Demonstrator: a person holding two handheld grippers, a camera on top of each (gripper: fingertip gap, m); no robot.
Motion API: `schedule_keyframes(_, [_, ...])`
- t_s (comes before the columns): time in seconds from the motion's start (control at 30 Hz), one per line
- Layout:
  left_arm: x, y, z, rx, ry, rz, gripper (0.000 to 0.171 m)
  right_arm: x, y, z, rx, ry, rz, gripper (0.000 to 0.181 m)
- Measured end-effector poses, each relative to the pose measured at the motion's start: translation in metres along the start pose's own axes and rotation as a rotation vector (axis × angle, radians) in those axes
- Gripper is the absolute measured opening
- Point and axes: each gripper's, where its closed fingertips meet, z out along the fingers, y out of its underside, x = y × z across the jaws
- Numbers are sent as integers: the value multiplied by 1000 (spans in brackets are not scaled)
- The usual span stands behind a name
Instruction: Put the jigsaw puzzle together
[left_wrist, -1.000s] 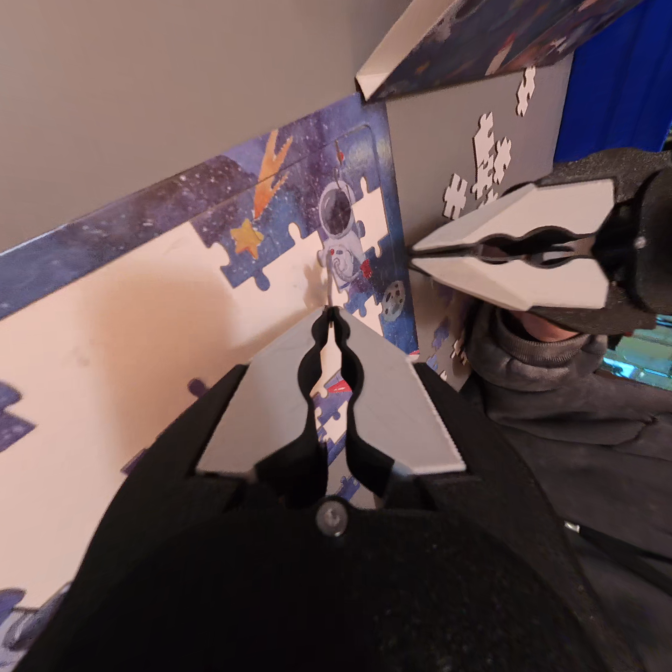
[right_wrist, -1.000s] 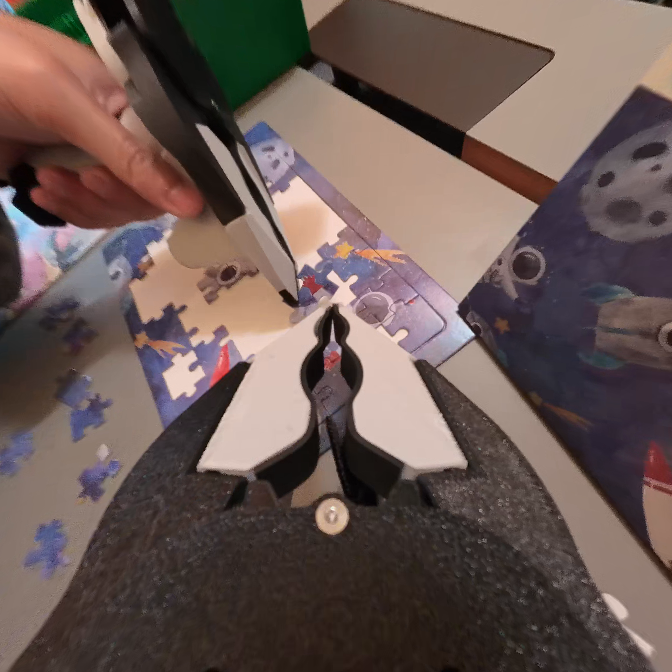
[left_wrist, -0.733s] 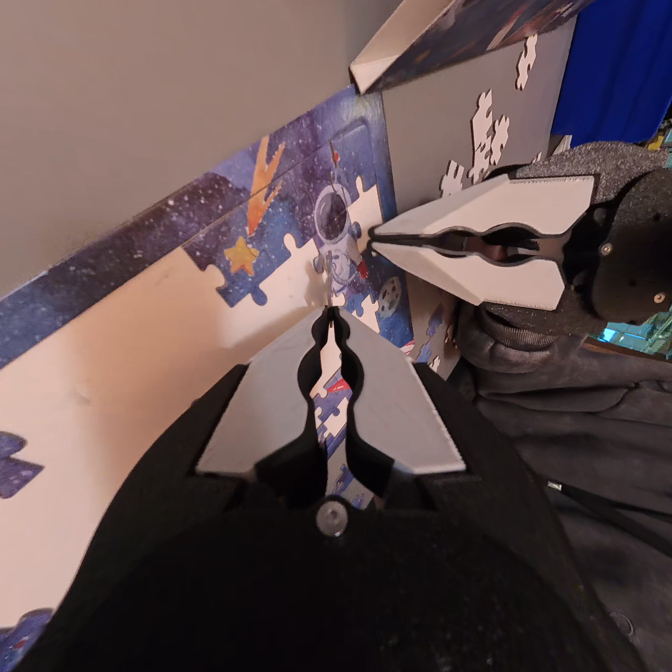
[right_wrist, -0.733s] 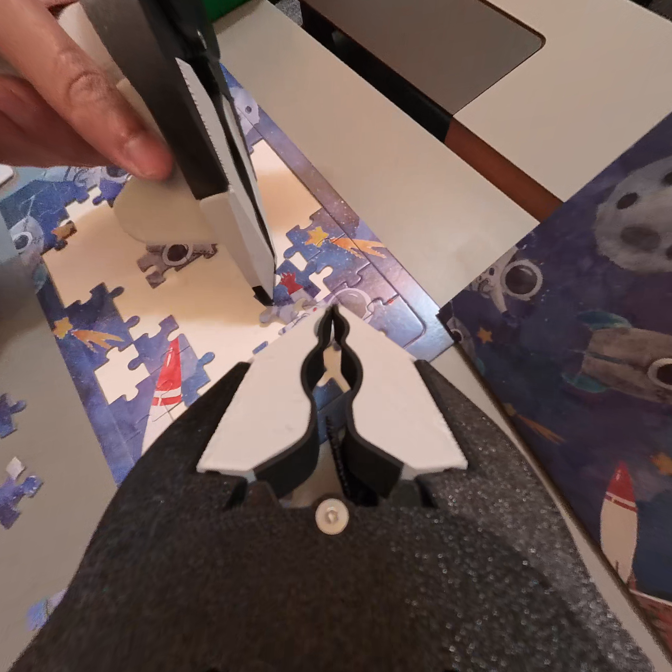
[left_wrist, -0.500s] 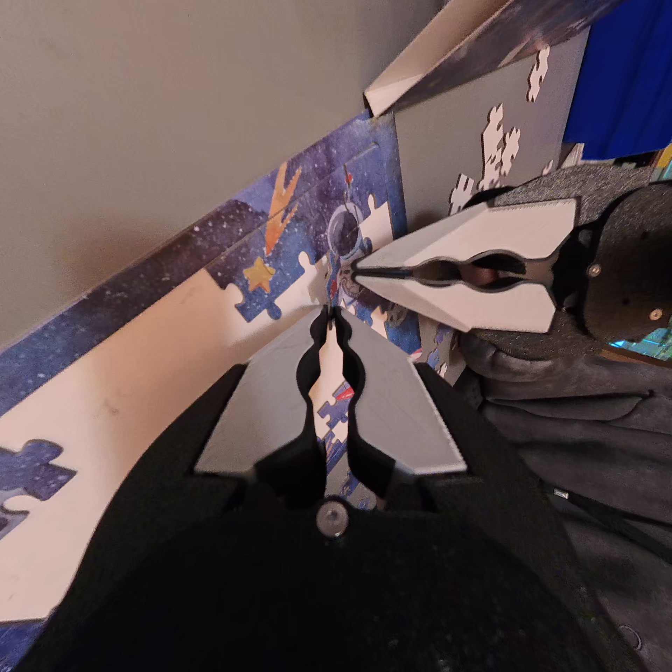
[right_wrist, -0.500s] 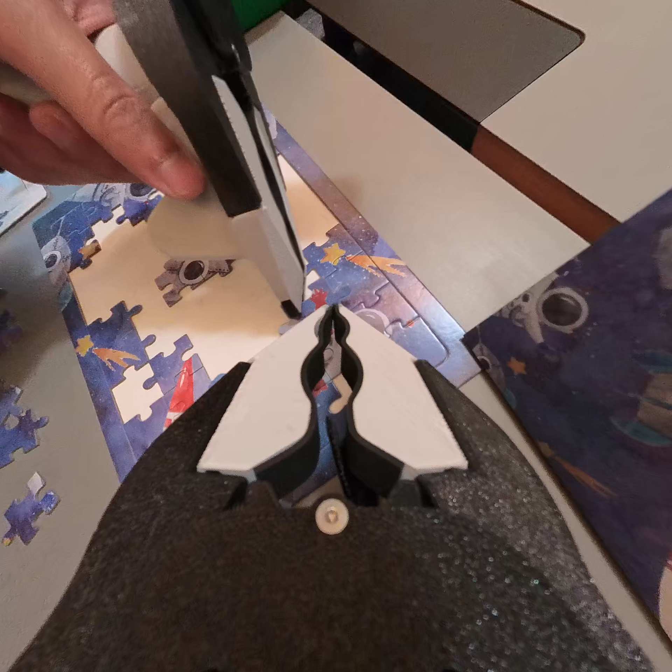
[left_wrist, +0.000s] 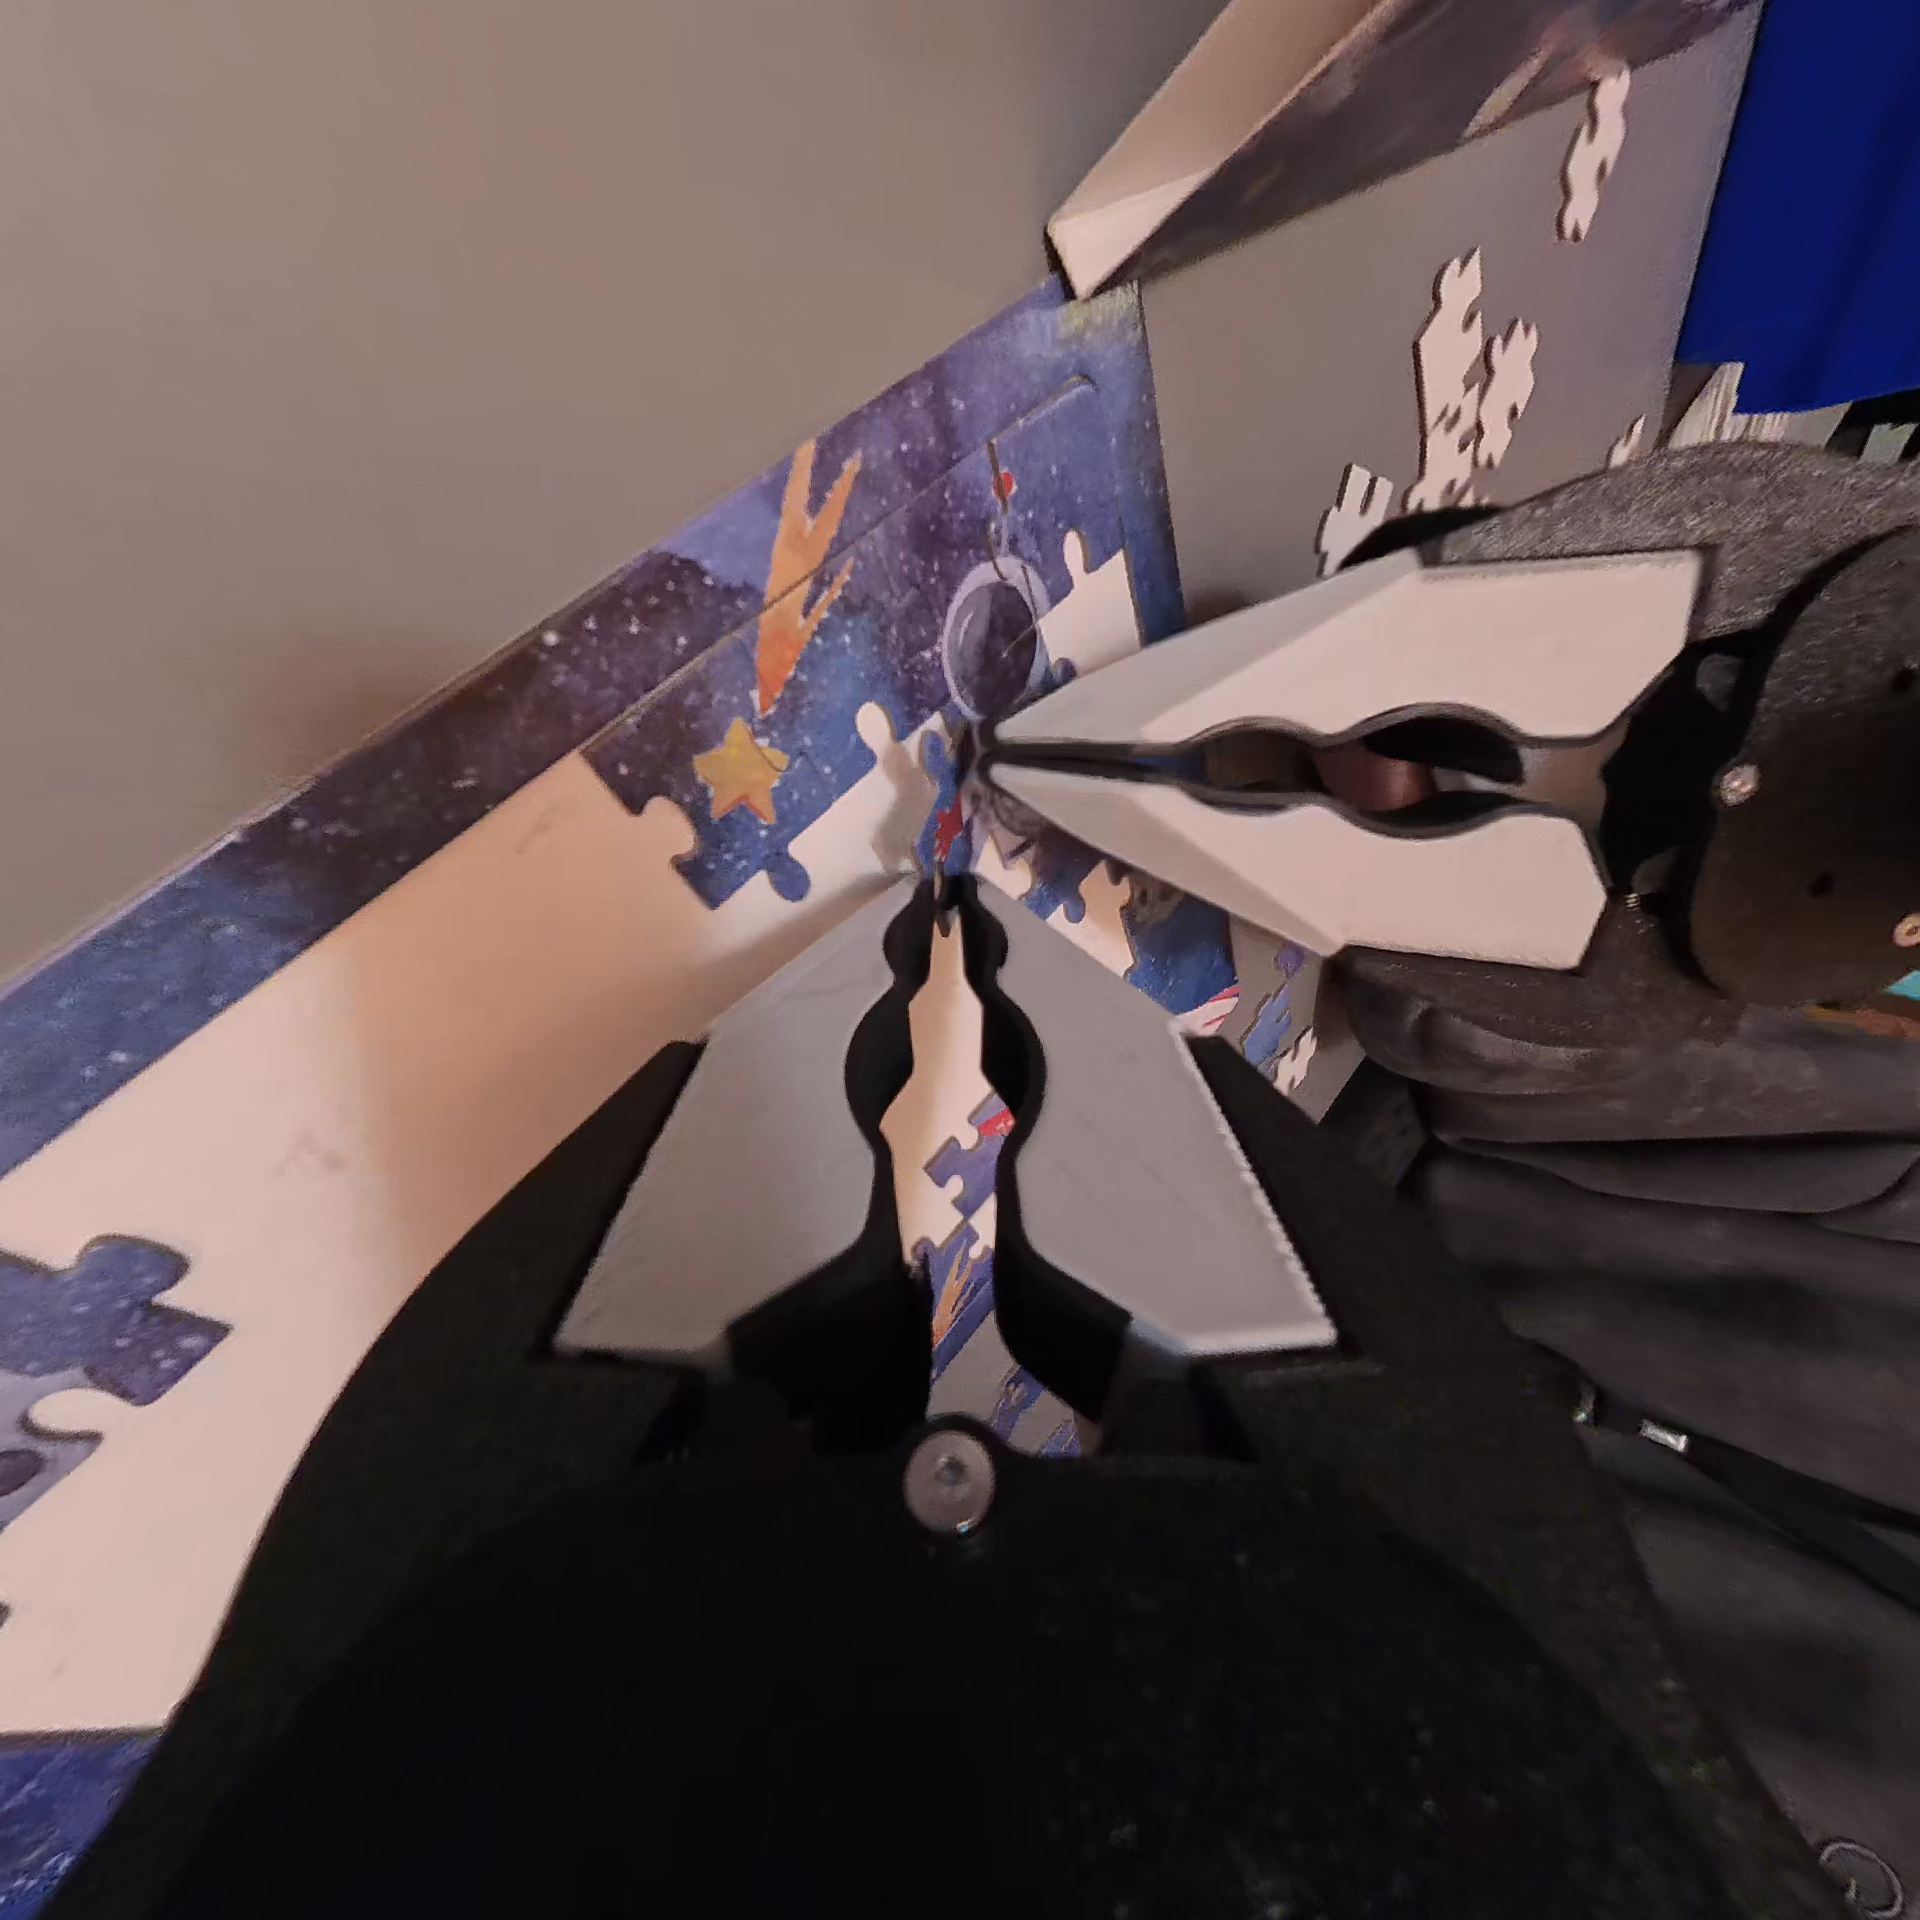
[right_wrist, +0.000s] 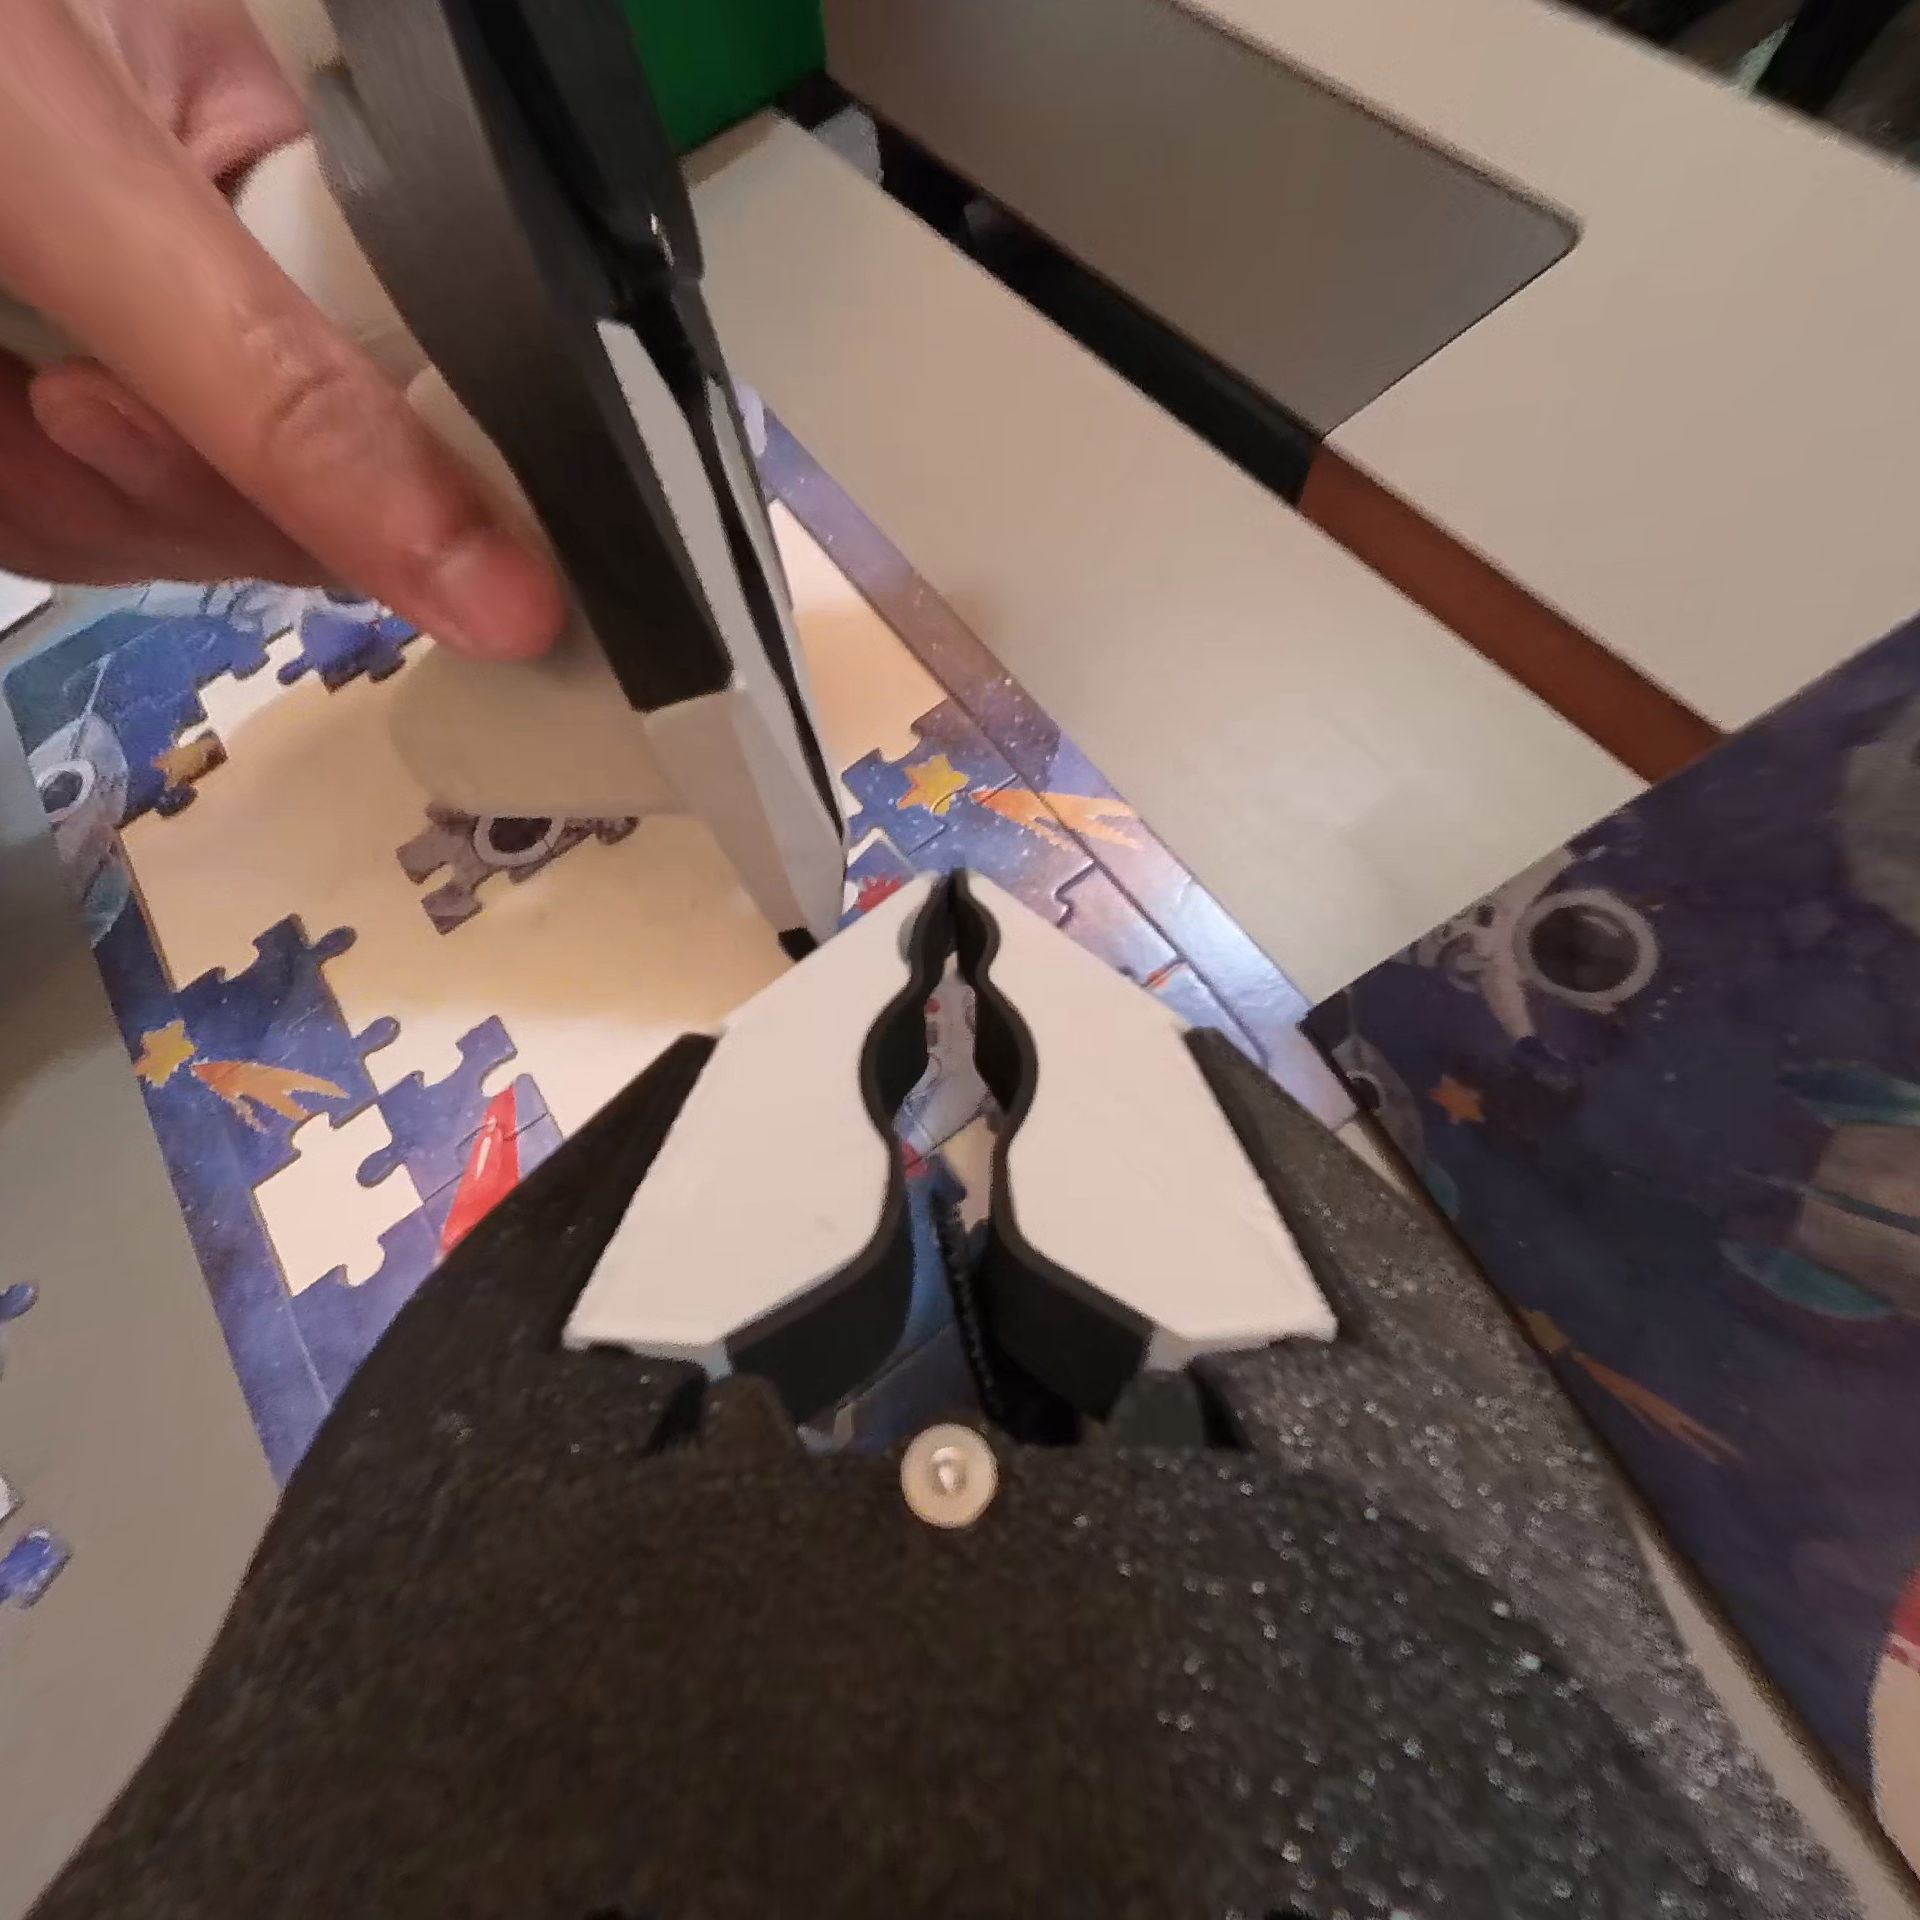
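The puzzle board has a cream base with a blue space border; it also shows in the right wrist view. A joined patch with a star and comet lies at its corner, beside an astronaut. My left gripper is shut on a puzzle piece, held tilted at the gap next to the astronaut. My right gripper is shut and empty, its tips touching that piece from the right. In the right wrist view the right gripper sits just right of the left gripper, which a hand holds.
The box lid with the space picture lies right of the board. Loose pieces lie face down on the grey table and face up at the near left. A dark sleeve is behind the right gripper. My two grippers' fingertips are within a few centimetres of each other.
The right gripper has moved in from the right until its tips meet the left gripper's tip. The left gripper has brought its piece down closer to the board.
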Motion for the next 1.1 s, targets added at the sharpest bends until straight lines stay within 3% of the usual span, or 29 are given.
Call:
schedule_keyframes(0.3, [-1,3,0,-67,-37,47,8,-2,12,8,-80,15,-38,0])
schedule_keyframes(0.43, [-6,0,-10,-34,-157,102,21,-3,14,9,-80,16,-54,0])
schedule_keyframes(0.73, [-6,11,-4,7,-310,254,17,-1,10,8,-47,-28,15,0])
schedule_keyframes(0.93, [-2,7,0,74,-309,265,14,16,3,-9,-7,-18,46,0])
schedule_keyframes(1.1, [-2,8,0,76,-294,251,14,-3,8,1,-42,-74,3,0])
